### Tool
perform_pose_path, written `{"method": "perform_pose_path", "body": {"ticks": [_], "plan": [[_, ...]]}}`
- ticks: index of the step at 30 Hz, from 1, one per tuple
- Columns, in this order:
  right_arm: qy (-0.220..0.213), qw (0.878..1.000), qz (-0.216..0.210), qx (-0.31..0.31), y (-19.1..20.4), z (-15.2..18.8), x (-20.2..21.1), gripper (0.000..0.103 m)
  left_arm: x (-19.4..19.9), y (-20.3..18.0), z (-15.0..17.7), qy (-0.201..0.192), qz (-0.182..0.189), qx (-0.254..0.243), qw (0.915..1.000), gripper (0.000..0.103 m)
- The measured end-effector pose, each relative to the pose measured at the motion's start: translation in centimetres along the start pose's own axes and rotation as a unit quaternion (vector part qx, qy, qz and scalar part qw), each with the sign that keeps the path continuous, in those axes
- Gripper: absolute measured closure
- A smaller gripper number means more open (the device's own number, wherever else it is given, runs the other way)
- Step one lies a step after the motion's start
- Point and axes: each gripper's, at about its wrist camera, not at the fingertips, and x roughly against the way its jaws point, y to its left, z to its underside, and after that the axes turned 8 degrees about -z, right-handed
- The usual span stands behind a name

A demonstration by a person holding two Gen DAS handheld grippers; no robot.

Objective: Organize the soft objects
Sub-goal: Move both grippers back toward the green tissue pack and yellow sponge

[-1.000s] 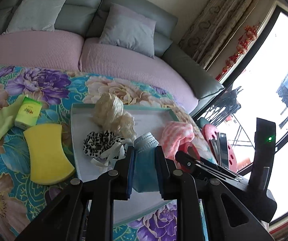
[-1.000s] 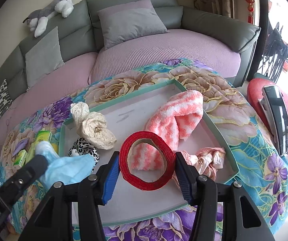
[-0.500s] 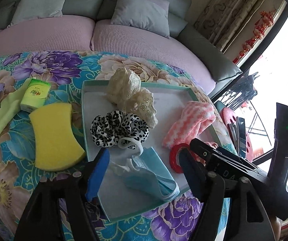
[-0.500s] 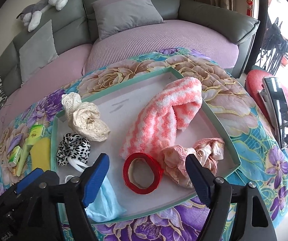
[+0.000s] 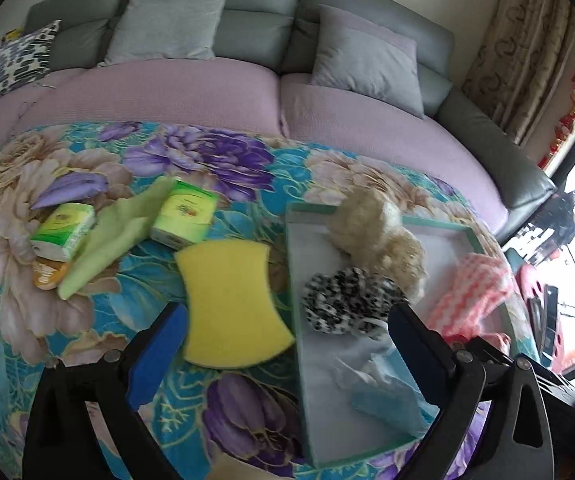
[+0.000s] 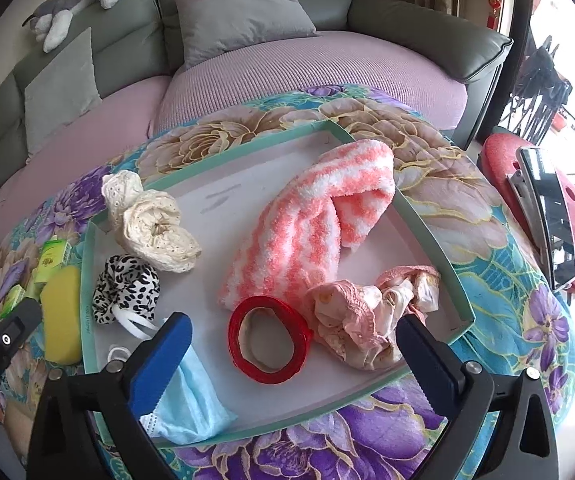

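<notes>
A green-rimmed white tray (image 6: 247, 142) (image 5: 299, 360) sits on the floral tabletop. In it lie a blue face mask (image 6: 195, 404) (image 5: 387, 392), a red tape ring (image 6: 269, 344), a pink striped fluffy sock (image 6: 311, 228) (image 5: 475, 288), a pink lace cloth (image 6: 363, 316), a leopard scrunchie (image 6: 127, 288) (image 5: 347, 300) and a cream lace cloth (image 6: 155, 228) (image 5: 375, 232). My left gripper (image 5: 287, 352) is open and empty, over the yellow sponge (image 5: 231, 300) and the tray's left rim. My right gripper (image 6: 293, 356) is open and empty above the tape ring.
Left of the tray lie the yellow sponge (image 6: 61, 316), two green tissue packs (image 5: 185, 214) (image 5: 63, 230), a light green cloth (image 5: 107, 244) and a small brown disc (image 5: 49, 274). A sofa with cushions (image 5: 363, 60) curves behind. A red stool (image 6: 543, 216) stands at right.
The left gripper opened and dropped the blue mask in the tray, then swung left toward the sponge. The right gripper opened, left the red tape ring in the tray, and pulled back slightly.
</notes>
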Motion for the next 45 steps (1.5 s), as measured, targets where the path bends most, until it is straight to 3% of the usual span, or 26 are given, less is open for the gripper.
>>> {"method": "perform_pose_path", "body": {"ticks": [11, 19, 29, 32, 37, 45], "plan": [[-0.004, 1.0, -0.009, 0.026, 1.4, 0.1, 0.2, 0.0, 0.3, 3.3, -1.2, -0.015, -0.038, 0.03, 0.9987, 0.003], [-0.054, 0.996, -0.03, 0.067, 4.5, -0.2, 2.3, 0.0, 1.7, 5.3, -2.2, -0.035, -0.072, 0.047, 0.9957, 0.003], [-0.062, 0.987, -0.069, 0.134, 9.8, 1.0, 2.9, 0.0, 3.6, 8.3, -3.2, -0.064, -0.163, 0.069, 0.9821, 0.003], [-0.057, 0.984, -0.067, 0.154, 11.3, 1.3, 2.8, 0.0, 4.1, 9.5, -3.5, -0.069, -0.176, 0.078, 0.9789, 0.003], [-0.045, 0.981, -0.07, 0.175, 13.3, 1.5, 2.5, 0.0, 4.0, 11.7, -3.7, -0.057, -0.169, 0.095, 0.9793, 0.003], [-0.023, 0.976, -0.084, 0.198, 17.0, 1.1, 1.6, 0.0, 2.1, 16.3, -3.4, -0.02, -0.196, 0.134, 0.9712, 0.003]]}}
